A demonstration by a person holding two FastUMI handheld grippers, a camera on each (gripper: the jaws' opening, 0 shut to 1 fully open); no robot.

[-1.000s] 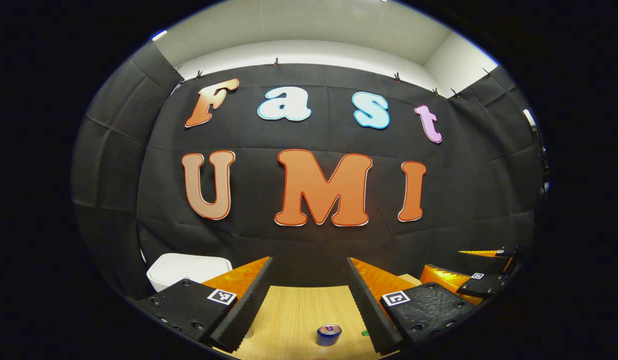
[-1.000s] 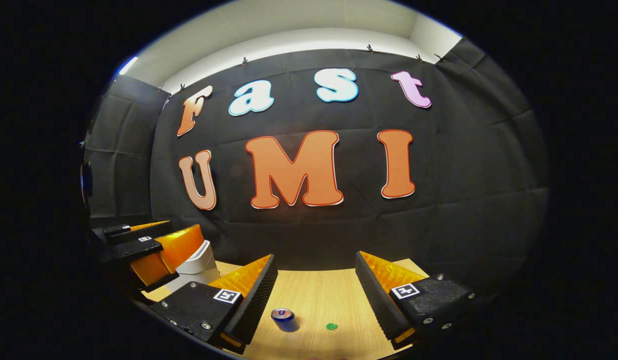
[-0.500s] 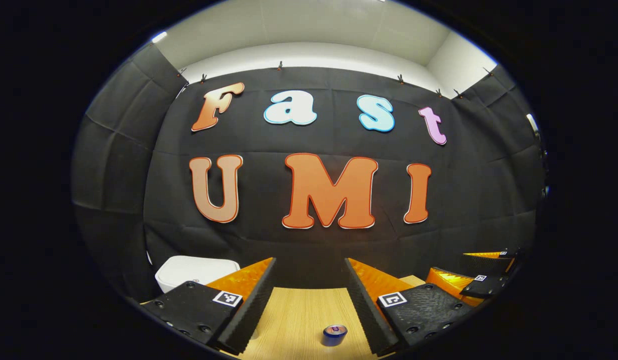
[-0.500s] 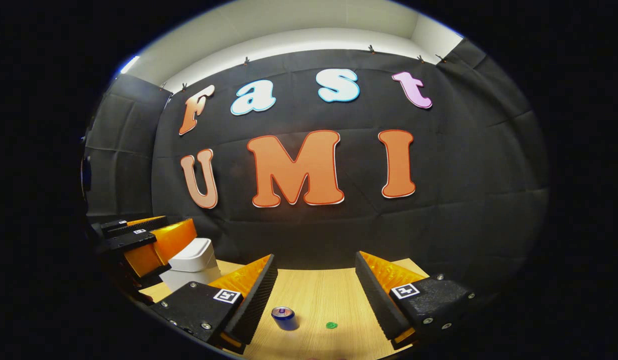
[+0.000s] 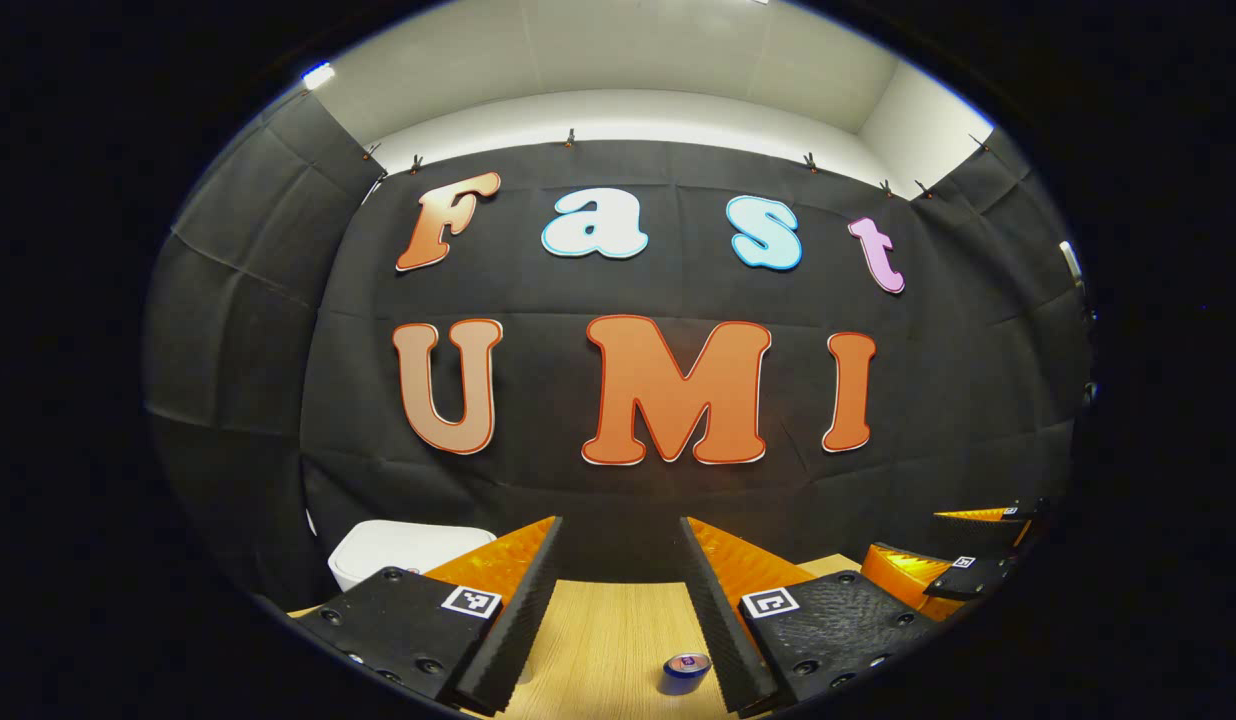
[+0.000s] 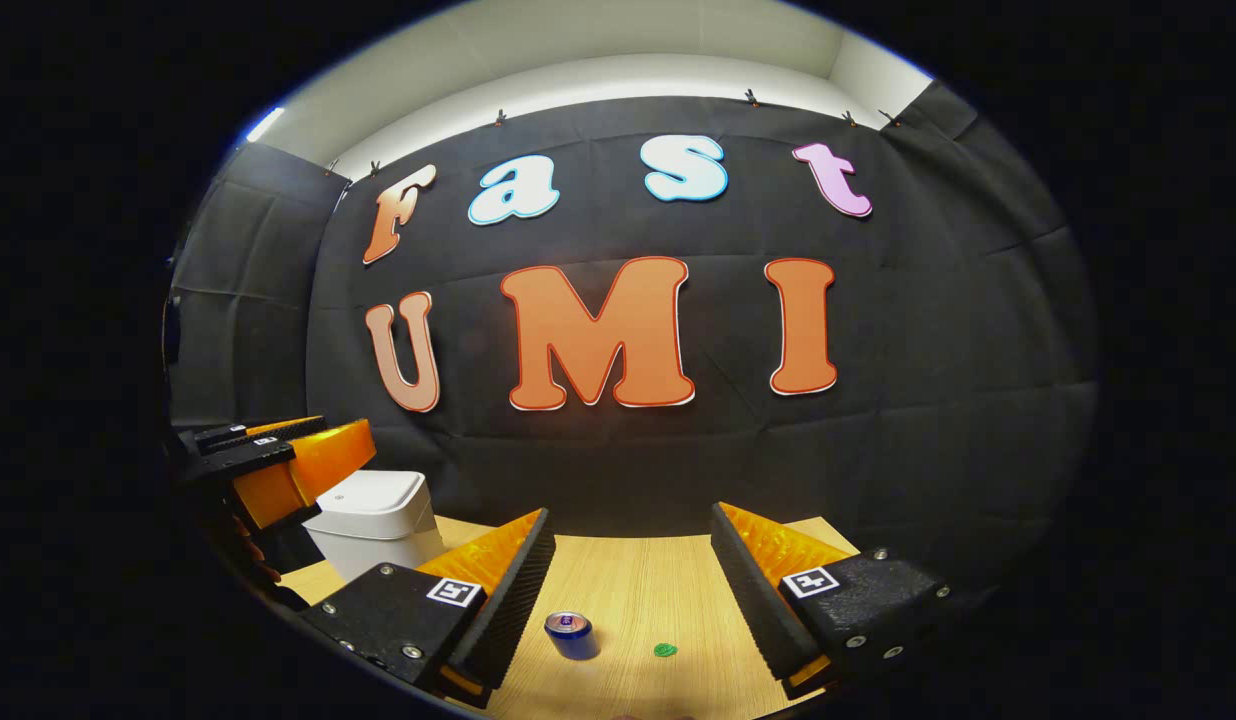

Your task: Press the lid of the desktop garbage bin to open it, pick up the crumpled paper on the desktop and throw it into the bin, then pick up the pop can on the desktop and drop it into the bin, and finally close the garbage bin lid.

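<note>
Bin [image 6: 378, 512] stands left of can [image 6: 572, 635].

The table [image 6: 638, 590] looks like pale matt wood with fine grain, the bin [image 6: 378, 515] at its left smooth white plastic with a soft sheen, the pop can [image 6: 572, 636] nearer glossy blue metal with a shiny top, and the far wall [image 6: 928, 330] creased matt cloth.

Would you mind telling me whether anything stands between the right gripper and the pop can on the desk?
Nothing visible does. In the right gripper view, the right gripper is open, and the pop can stands upright on bare desk just ahead, nearer its left finger. A small green spot lies beside the can, apart from it.
</note>
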